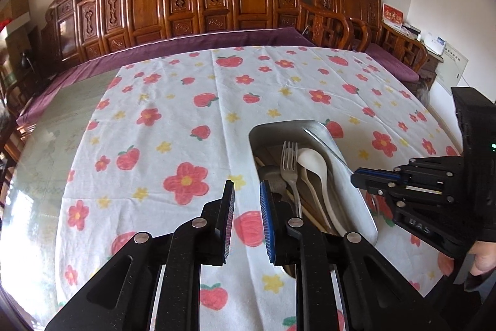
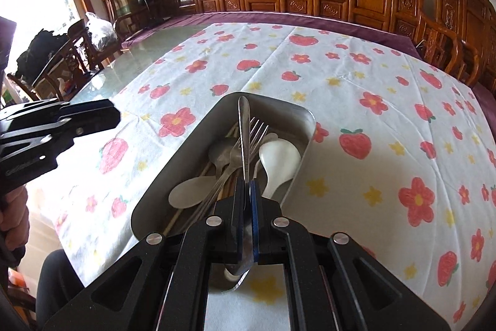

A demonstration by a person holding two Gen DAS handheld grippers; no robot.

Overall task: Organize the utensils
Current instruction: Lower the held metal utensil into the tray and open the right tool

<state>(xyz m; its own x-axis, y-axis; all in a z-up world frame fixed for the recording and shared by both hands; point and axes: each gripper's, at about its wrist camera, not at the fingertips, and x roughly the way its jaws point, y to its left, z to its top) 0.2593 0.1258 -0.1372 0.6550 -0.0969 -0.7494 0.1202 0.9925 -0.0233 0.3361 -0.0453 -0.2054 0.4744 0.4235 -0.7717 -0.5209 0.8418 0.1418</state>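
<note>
One metal tray [image 2: 307,126] ahead of right gripper [image 2: 247,191]. Inside: one fork [image 2: 257,129], two white spoons [image 2: 279,163], at least one metal spoon [image 2: 221,155], chopsticks uncountable. One metal utensil [image 2: 243,120] in right gripper.

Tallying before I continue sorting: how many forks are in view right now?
1. The fork lies in the metal tray, tines toward its far end, left of the white spoon. More could be hidden underneath.

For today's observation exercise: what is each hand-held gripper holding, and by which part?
Right hand-held gripper: metal spoon, clamped near its bowl end. Left hand-held gripper: nothing.
</note>
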